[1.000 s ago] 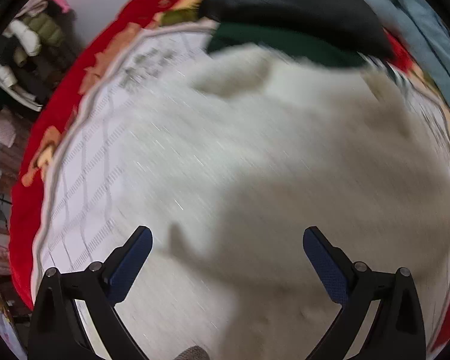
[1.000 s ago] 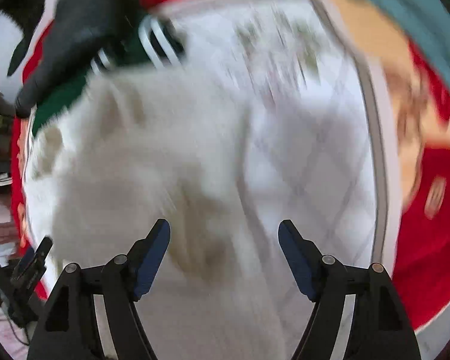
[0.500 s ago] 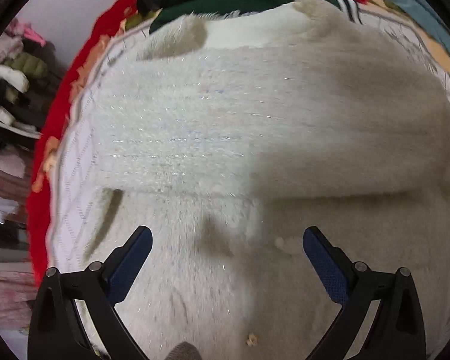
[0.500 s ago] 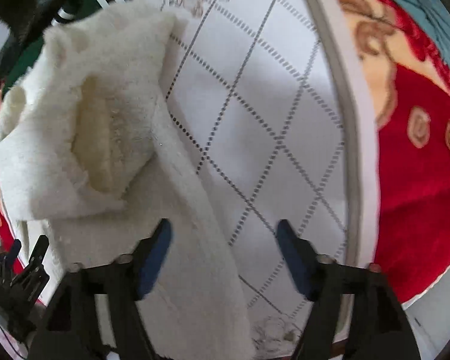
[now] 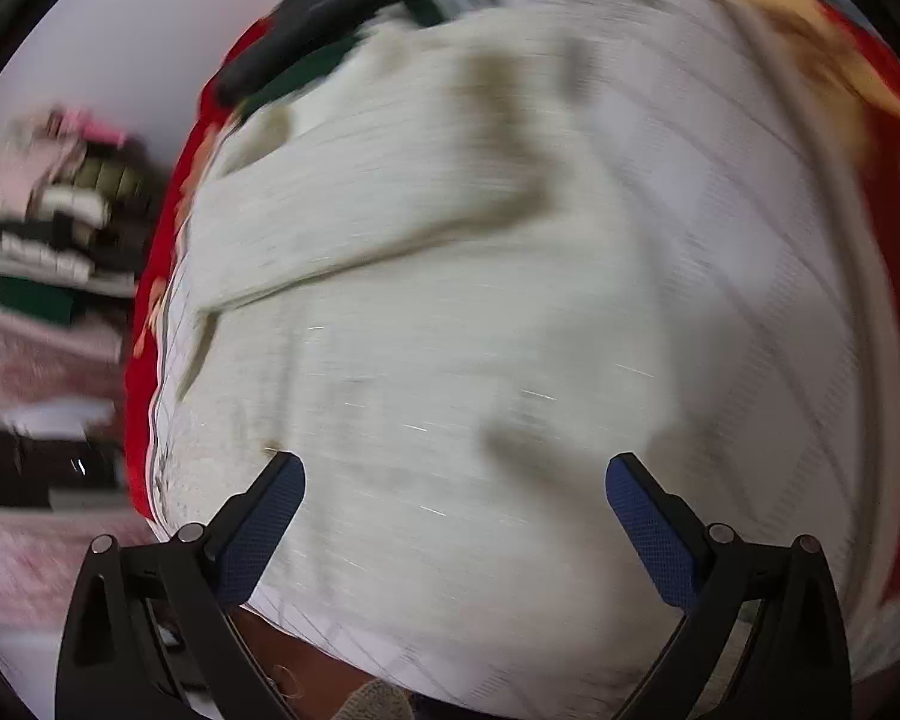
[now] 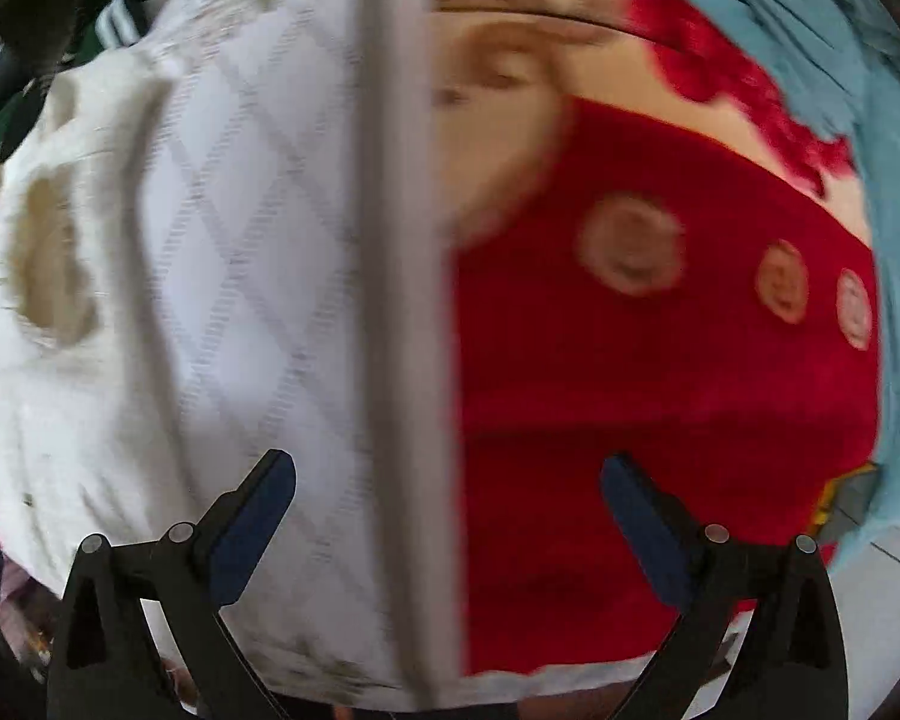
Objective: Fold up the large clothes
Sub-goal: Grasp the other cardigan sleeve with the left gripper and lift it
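Your left gripper [image 5: 453,516] hangs over the cream fuzzy sweater [image 5: 426,324], fingers spread wide with nothing between them. The sweater lies folded on the white diamond-quilted mat [image 6: 258,276], with what looks like a sleeve laid across it, though motion blur makes that uncertain. Your right gripper [image 6: 447,516] is off to the sweater's side, fingers equally wide and empty, above the mat's grey border [image 6: 402,300] and the red blanket [image 6: 660,396]. No writing or label is readable in either view.
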A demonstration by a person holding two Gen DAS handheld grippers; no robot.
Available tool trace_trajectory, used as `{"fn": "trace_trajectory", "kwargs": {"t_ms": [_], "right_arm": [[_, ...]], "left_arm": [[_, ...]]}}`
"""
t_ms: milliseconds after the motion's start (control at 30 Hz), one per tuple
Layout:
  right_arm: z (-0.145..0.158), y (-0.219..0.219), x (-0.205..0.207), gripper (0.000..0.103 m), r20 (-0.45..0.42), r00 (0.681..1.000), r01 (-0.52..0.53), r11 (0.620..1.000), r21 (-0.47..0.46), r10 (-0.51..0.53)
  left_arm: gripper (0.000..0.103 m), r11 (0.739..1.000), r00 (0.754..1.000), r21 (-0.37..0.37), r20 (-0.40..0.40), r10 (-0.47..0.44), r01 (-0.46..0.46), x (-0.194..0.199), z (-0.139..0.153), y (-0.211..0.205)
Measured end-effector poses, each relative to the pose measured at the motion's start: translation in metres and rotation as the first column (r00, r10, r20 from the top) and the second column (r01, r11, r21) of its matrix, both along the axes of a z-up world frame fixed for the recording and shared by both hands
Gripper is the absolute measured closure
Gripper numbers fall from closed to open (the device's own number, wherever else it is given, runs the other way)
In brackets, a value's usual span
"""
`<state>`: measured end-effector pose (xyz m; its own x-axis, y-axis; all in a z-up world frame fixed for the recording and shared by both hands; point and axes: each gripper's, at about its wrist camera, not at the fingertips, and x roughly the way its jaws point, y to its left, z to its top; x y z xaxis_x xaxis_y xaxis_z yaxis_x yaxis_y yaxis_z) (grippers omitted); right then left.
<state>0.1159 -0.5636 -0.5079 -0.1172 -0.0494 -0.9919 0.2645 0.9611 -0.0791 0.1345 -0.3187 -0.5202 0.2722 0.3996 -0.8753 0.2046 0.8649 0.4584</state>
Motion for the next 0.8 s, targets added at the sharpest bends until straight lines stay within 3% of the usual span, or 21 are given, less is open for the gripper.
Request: {"fn": "trace_trajectory", "kwargs": {"t_ms": [100,167,233,367,467,500,600,700,800], "right_arm": [[-0.001,-0.032,-0.024,0.000,-0.003,0.999,0.032,0.999,-0.032,-0.032],[-0.005,-0.054,-0.037,0.000,-0.015,0.997,0.078,0.997,-0.026,-0.078],[-0.015,-0.064,-0.050,0.000,-0.027,0.992,0.124,0.992,-0.010,-0.124],[-0.026,-0.078,-0.063,0.000,-0.038,0.991,0.126,0.992,0.018,-0.125],[-0.035,-0.067,-0.042,0.000,-0.029,0.995,0.093,0.995,0.048,-0.091],[-0.037,-0.058,-0.023,0.000,-0.023,0.996,0.084,0.994,0.072,-0.083],[-0.042,-0.042,-0.005,0.000,0.017,0.998,0.062,0.983,0.173,-0.066],[-0.048,-0.016,0.019,0.000,0.082,0.995,0.027,0.951,0.309,-0.055],[-0.051,0.015,0.044,0.000,0.165,0.984,-0.027,0.871,0.491,-0.062]], "left_arm": [[0.000,0.990,0.995,0.107,-0.032,-0.095,0.097,-0.021,-0.034,-0.052],[0.000,0.985,0.993,0.144,-0.071,-0.089,0.099,-0.027,-0.057,-0.064],[0.000,0.983,0.994,0.173,-0.101,-0.040,0.058,-0.024,-0.080,-0.064],[0.000,0.986,0.997,0.160,-0.055,0.057,-0.048,-0.002,-0.079,-0.044],[0.000,0.985,0.993,0.141,-0.033,0.109,-0.104,0.012,-0.078,-0.022],[0.005,0.984,0.990,0.114,-0.020,0.142,-0.139,0.018,-0.074,-0.009],[0.085,0.975,0.976,0.043,0.000,0.219,-0.219,0.026,-0.063,0.022],[0.090,0.968,0.969,-0.059,0.029,0.245,-0.243,0.028,-0.043,0.045],[0.091,0.968,0.969,-0.102,0.073,0.235,-0.227,0.025,-0.019,0.059]]}}
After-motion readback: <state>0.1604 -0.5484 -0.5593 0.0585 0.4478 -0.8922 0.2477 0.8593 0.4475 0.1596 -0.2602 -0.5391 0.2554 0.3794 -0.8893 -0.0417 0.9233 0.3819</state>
